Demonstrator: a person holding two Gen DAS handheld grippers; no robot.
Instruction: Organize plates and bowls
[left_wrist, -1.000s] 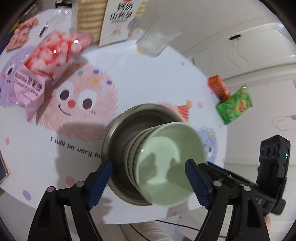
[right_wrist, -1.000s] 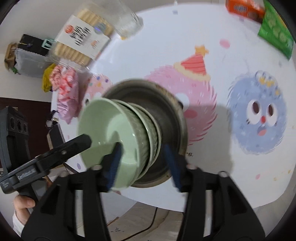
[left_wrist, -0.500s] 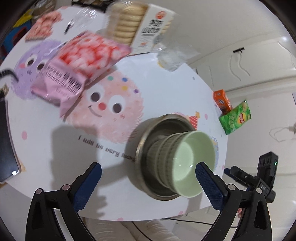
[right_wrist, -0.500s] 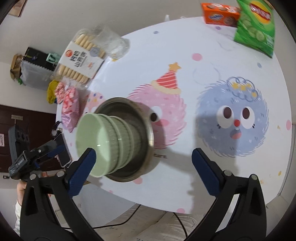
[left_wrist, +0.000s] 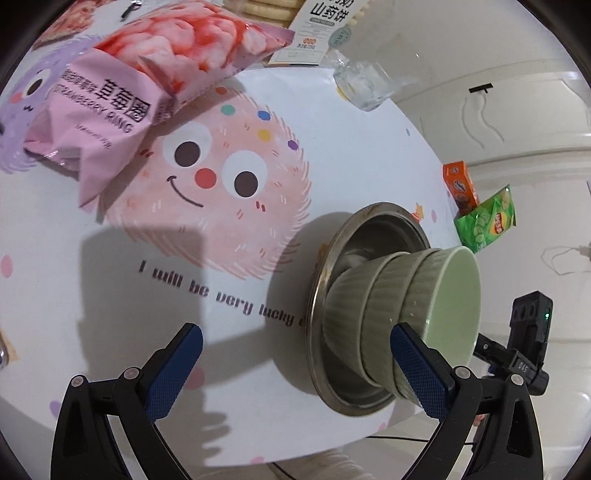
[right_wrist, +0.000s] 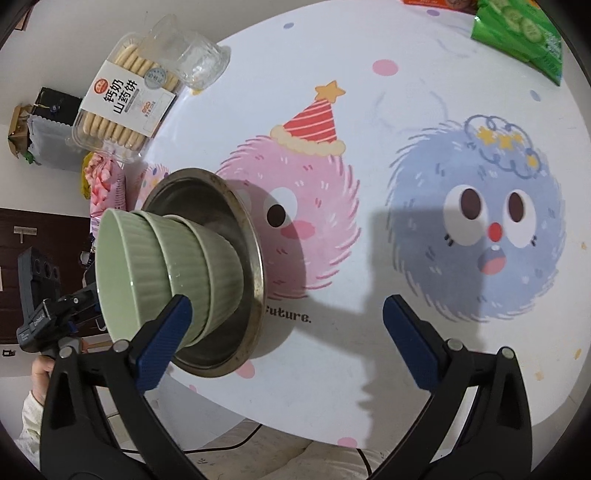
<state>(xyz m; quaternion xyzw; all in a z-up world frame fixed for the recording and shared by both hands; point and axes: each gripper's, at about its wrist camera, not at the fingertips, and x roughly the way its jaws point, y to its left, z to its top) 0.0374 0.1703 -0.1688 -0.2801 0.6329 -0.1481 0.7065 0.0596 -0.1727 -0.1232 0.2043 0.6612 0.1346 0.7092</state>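
Both grippers hang over the bench with fingers spread wide, holding nothing: the left gripper (left_wrist: 295, 365) at the bottom of its frame, the right gripper (right_wrist: 288, 339) likewise. Between them, three green bowls (left_wrist: 391, 317) sit nested in a metal basin (left_wrist: 373, 229) on the bench (left_wrist: 332, 147), mouths facing up. A pink snack bag (left_wrist: 129, 92) lies at upper left of the left view.

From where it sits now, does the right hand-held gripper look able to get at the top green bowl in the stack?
Probably yes. The right hand-held gripper is open and empty, the top green bowl sits uncovered on the stack in the metal basin, and nothing lies between them.
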